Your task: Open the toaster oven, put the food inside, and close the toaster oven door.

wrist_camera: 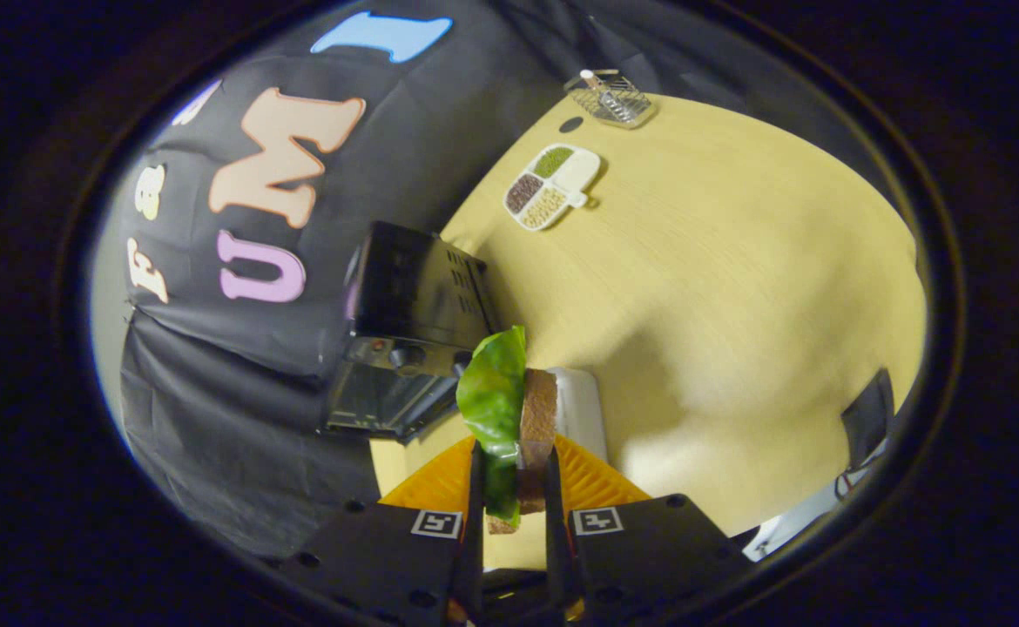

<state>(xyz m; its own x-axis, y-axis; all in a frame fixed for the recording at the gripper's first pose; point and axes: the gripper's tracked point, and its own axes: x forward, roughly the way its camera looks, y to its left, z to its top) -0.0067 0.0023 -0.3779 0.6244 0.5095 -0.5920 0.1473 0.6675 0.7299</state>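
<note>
while my hand-held gripper (514, 488) clamps the sandwich (514, 418) aloft, the toaster oven (405, 340) at ten o'clock looks open, so loading and closing remain.

The tongs (514, 488) press from both sides on a brown bread slice with a green lettuce leaf (514, 418). Just beyond it, a black boxy toaster oven (409, 331) stands on the pale wooden surface (736, 287) against the booth wall, beside a white plate (581, 405). Well beyond lie a white divided dish of grains (551, 185) and a wire rack (611, 100).
</note>
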